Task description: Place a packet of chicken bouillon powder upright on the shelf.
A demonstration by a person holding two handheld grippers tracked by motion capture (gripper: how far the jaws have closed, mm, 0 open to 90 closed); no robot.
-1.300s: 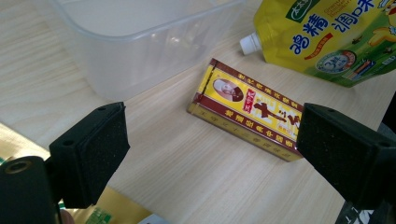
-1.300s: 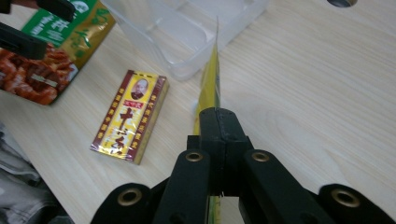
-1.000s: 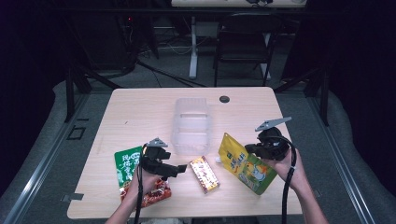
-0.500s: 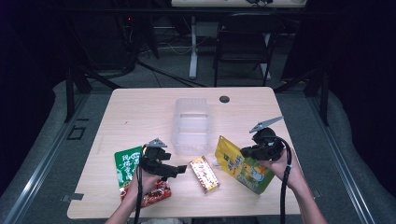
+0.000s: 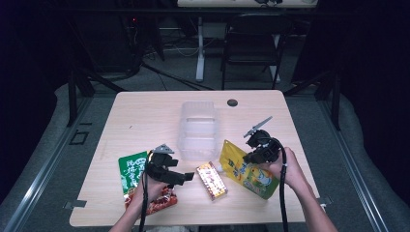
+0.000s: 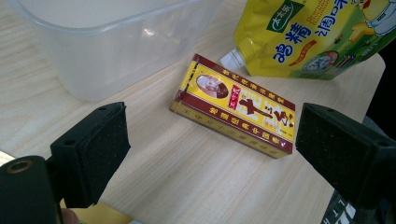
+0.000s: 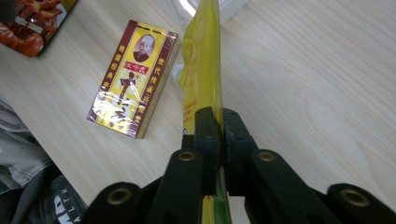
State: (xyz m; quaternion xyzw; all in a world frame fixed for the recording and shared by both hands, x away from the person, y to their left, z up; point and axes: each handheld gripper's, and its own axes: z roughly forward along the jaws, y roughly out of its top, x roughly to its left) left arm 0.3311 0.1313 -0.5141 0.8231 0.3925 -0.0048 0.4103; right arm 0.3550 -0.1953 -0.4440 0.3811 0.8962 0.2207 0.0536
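Observation:
A yellow spouted pouch (image 5: 249, 174) lies tilted at the table's front right. My right gripper (image 5: 251, 157) is shut on its upper edge. In the right gripper view the pouch (image 7: 203, 70) stands edge-on between the jaws, which have just been closing a little on it (image 7: 216, 119). A yellow and maroon box (image 5: 211, 180) lies flat left of the pouch. My left gripper (image 5: 186, 176) is held open just left of the box. In the left gripper view the box (image 6: 236, 105) sits beyond the wide-apart pads (image 6: 93, 144), untouched.
A clear plastic container (image 5: 198, 130) stands mid-table behind the box. A green packet (image 5: 131, 169) and a red packet (image 5: 162, 200) lie under the left hand. A small dark round thing (image 5: 232, 102) sits near the far edge. A chair (image 5: 251, 43) stands beyond the table.
My right gripper has carried the pouch a little left and down toward the table. The left gripper and the box have stayed put.

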